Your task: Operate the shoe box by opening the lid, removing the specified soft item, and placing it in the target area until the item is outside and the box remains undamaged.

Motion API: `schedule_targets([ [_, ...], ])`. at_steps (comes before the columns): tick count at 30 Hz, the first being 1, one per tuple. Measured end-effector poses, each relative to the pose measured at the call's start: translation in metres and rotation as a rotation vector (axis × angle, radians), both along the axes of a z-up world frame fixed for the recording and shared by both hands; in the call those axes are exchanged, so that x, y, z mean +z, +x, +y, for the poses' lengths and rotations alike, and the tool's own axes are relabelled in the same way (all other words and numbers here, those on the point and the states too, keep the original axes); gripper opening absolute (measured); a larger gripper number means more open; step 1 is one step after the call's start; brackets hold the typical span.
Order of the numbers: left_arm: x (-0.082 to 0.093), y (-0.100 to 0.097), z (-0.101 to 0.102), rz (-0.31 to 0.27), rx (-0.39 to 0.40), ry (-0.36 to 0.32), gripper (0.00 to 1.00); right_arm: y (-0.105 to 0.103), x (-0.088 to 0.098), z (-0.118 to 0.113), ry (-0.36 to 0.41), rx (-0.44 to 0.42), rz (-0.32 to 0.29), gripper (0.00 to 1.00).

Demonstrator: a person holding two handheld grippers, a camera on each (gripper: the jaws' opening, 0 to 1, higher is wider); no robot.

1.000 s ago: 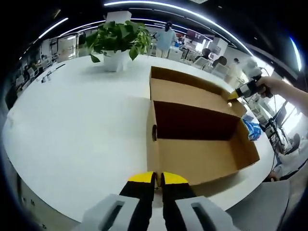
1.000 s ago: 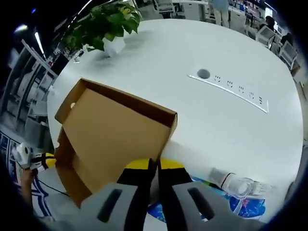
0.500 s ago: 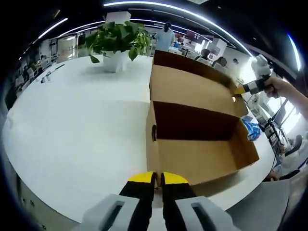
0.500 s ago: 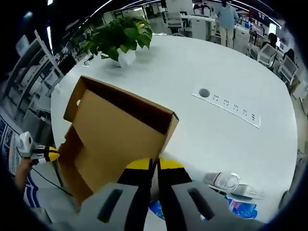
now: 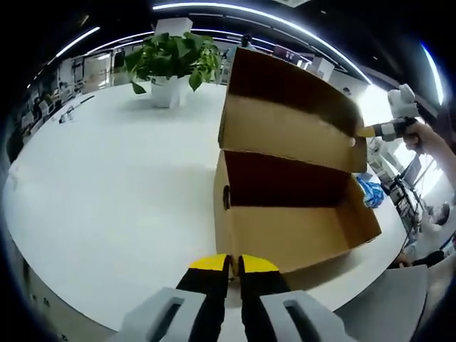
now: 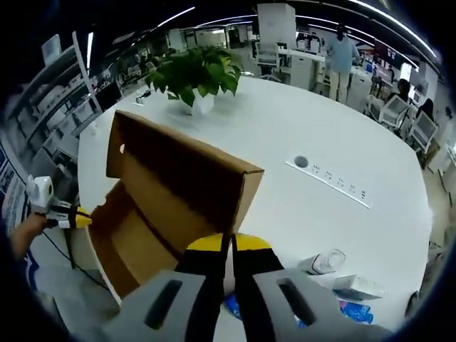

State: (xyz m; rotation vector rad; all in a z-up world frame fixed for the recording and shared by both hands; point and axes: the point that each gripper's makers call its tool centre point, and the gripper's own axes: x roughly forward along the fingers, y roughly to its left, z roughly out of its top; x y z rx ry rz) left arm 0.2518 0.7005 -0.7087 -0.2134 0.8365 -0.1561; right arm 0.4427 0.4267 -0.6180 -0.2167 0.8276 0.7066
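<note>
**Box lid held up on a white table**

A potted plant [image 5: 173, 63] stands on the white table [image 5: 107, 185] at about 11 o'clock in the left gripper view, well apart from the cardboard shoe box [image 5: 292, 214], which sits right of centre. In the right gripper view the plant [image 6: 196, 75] is at 12 o'clock, beyond the box [image 6: 135, 235]. At about 4 o'clock in that view a clear bottle [image 6: 322, 262] lies on the table beside a white packet [image 6: 360, 287], with something blue [image 6: 356, 312] just below them. A strip of sockets [image 6: 331, 179] is set into the table top at 3 o'clock.

The lid [image 5: 288, 114] stands raised above the open box, tilted up on its back edge. Its inner face blocks the table behind it. The inside of the box is in dark shadow, and I cannot make out any soft item there.

The left gripper [image 5: 233, 265] has its yellow-tipped jaws pressed together with nothing between them, just in front of the near wall of the box. The right gripper [image 6: 228, 246] has its jaws clenched on the edge of the lid [image 6: 185, 171]; it also comes into the left gripper view at 2 o'clock [image 5: 367, 132], touching the lid's corner, with a hand [image 5: 427, 135] behind it.

The table is large, round-edged and glossy. Around it is an open office with desks, shelves, ceiling light strips and a standing person [image 6: 342, 53] at about 1 o'clock.
</note>
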Motion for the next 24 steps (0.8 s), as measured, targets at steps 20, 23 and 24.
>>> schedule_targets([
  [20,0.002,-0.003,-0.003,-0.021,-0.015,0.003,0.05,-0.055,0.007,-0.005,-0.004,0.020,-0.191,0.02],
  [23,0.003,-0.003,-0.003,-0.025,-0.020,0.009,0.05,-0.063,0.006,-0.005,-0.005,0.021,-0.213,0.02],
  [24,0.003,-0.003,-0.003,-0.026,-0.023,0.013,0.05,-0.066,0.005,-0.005,-0.002,0.016,-0.222,0.02],
])
